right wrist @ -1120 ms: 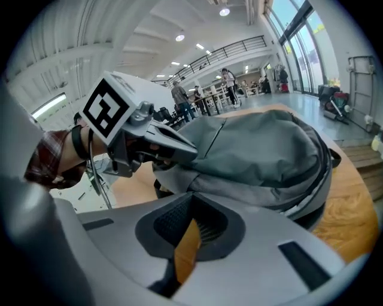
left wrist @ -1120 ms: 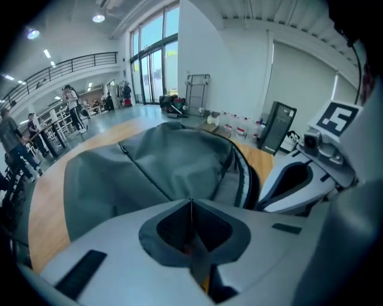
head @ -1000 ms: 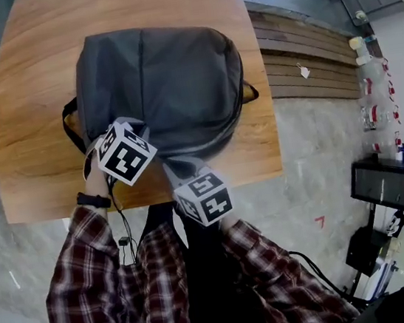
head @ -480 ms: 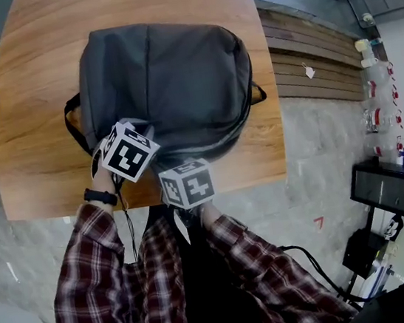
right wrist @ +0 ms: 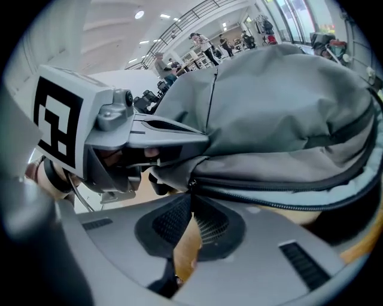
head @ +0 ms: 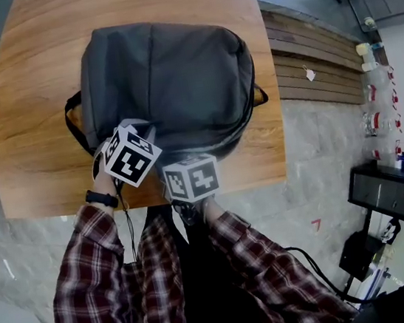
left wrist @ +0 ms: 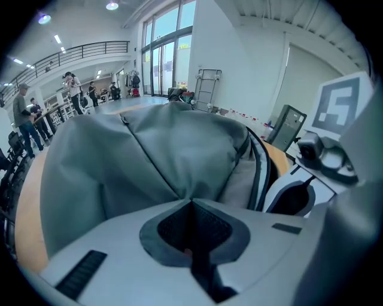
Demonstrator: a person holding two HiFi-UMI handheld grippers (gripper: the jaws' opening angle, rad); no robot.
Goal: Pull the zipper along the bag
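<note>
A grey backpack [head: 168, 79] lies flat on the wooden table [head: 30, 106]. At its near edge my left gripper [head: 143, 130] is shut on a pinch of the bag's fabric [left wrist: 191, 194], which puckers into the jaws. Just to its right, my right gripper [head: 180, 160] sits at the zipper [right wrist: 263, 199], its tips closed on the zipper pull [right wrist: 191, 184] where the zip line ends. In the right gripper view the left gripper [right wrist: 200, 143] is right above the pull, a few centimetres away. The zip runs off to the right along the bag's edge.
The table's near edge [head: 249, 176] is right under both grippers, with the person's plaid sleeves below. A black strap [head: 71, 123] loops out at the bag's left. Slatted wooden boards [head: 313, 52] and a black box [head: 393, 193] stand on the floor to the right.
My right gripper has moved left along the bag's near edge and now sits close beside the left gripper. The left gripper has kept its hold on the fabric.
</note>
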